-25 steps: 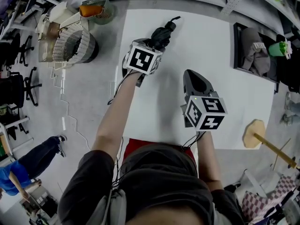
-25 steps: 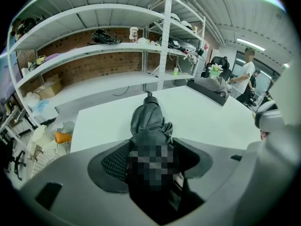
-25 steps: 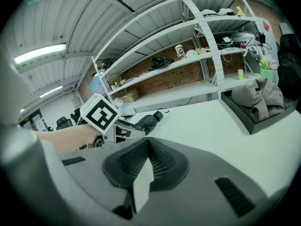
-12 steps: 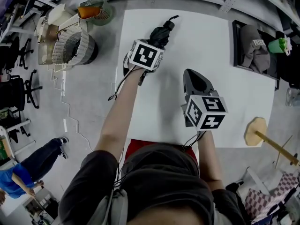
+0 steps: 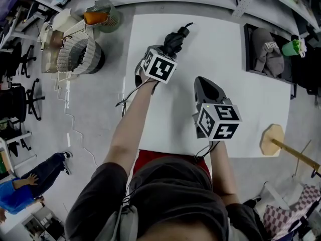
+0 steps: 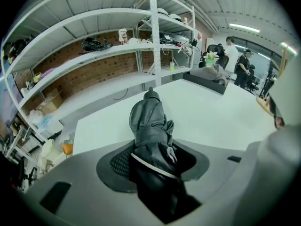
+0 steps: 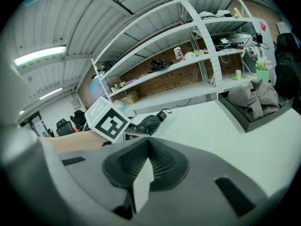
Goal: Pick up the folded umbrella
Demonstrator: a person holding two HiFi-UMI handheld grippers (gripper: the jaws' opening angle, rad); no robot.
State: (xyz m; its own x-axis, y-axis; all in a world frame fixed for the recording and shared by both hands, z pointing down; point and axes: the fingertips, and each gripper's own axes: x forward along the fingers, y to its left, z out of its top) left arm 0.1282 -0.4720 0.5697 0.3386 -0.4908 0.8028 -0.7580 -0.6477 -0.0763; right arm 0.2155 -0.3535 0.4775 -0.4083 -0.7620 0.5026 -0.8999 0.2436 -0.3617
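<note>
The folded black umbrella point(image 5: 175, 38) lies on the white table point(image 5: 241, 109), its looped strap end pointing to the far edge. My left gripper point(image 5: 168, 50) straddles its near end. In the left gripper view the umbrella point(image 6: 150, 131) fills the space between the jaws of the left gripper point(image 6: 153, 171), which are closing around it; pad surface still shows on both sides. My right gripper point(image 5: 206, 87) hovers over the table's middle, shut with nothing in it point(image 7: 148, 157). From the right gripper view the umbrella point(image 7: 151, 122) pokes out past the left gripper's marker cube.
A black tray point(image 5: 249, 54) with a grey cloth sits at the table's right edge, a green cup point(image 5: 290, 48) beside it. A wooden stand point(image 5: 273, 142) is on the floor at right, baskets point(image 5: 75, 49) at left. White shelves point(image 6: 94, 55) run behind the table.
The left gripper's cube has rolled slightly and sits a little lower over the umbrella's near end. The right gripper has stayed where it was.
</note>
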